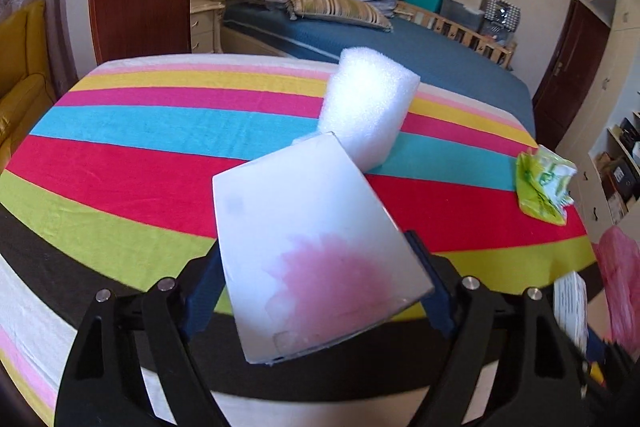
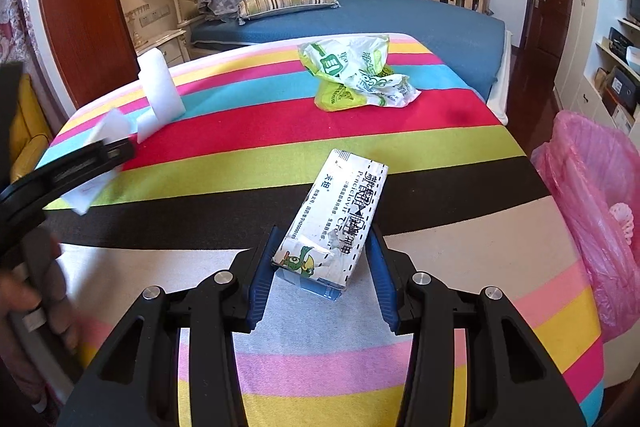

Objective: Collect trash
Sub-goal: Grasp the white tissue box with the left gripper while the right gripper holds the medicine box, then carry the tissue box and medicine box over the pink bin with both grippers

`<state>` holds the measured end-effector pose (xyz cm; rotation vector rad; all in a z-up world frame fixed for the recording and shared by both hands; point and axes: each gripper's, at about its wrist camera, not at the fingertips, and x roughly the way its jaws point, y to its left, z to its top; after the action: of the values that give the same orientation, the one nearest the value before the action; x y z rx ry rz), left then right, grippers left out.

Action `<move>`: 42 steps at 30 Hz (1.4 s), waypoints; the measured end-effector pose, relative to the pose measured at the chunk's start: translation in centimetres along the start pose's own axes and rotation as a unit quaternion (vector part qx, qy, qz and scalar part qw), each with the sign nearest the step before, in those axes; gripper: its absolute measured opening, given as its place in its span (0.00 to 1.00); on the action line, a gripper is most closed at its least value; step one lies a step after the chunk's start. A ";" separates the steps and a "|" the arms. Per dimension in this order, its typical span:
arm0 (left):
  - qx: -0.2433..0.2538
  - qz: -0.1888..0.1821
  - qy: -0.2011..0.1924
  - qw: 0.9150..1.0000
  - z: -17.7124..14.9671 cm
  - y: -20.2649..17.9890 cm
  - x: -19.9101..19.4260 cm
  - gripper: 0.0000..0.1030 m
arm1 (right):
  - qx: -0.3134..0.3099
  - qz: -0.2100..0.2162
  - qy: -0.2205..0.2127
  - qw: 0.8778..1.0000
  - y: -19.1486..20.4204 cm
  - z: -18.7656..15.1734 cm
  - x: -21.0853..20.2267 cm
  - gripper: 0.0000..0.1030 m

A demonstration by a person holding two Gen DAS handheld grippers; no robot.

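The left gripper (image 1: pixel 320 291) has a flat white card (image 1: pixel 316 255) with a pink blot between its blue fingers (image 1: pixel 200 303). The fingers sit on both edges of the card and hold it up, tilted, over the striped cloth (image 1: pixel 160 163). The far corner of the card is just in front of a white foam block (image 1: pixel 368 111) that stands on the cloth.

The right gripper (image 2: pixel 320 275) holds a small white medicine box (image 2: pixel 336 223). Its jaws are narrow and pinch the near end of the box from both sides. The box has black writing and a little green cartoon animal on it, and its end looks torn. It points away from the gripper, above the black stripe.

A crumpled green and white plastic bag (image 2: pixel 356 75) lies farther back on the cloth, well apart from both grippers. A pink trash bag (image 2: pixel 592 195) hangs open just beside the right edge of the table.
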<state>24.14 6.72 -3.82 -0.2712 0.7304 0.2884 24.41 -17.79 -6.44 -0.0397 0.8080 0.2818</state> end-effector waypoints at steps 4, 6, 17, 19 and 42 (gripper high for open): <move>0.012 -0.016 -0.011 1.000 -1.3 1.5 -1.9 0.78 | -0.001 -0.011 0.009 1.000 0.0 0.1 0.4 0.42; 0.018 -0.025 -0.013 0.999 -1.8 2.0 -2.4 0.78 | -0.003 -0.017 0.012 1.000 0.1 0.1 0.6 0.42; 0.098 -0.072 -0.062 0.991 -5.1 1.6 -7.2 0.79 | -0.025 -0.031 -0.018 0.999 1.0 -0.3 -0.6 0.42; 0.109 -0.072 -0.067 0.989 -5.7 1.4 -7.9 0.79 | -0.025 -0.029 -0.032 0.999 0.9 -0.3 -1.2 0.42; 0.186 -0.109 -0.110 0.970 -9.4 -1.6 -11.7 0.79 | -0.064 0.025 -0.110 0.992 -0.6 -4.9 -8.3 0.42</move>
<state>10.61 0.15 -2.24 0.0387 0.5167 -0.0306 15.68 -21.01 -3.90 -0.1068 0.5720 0.3771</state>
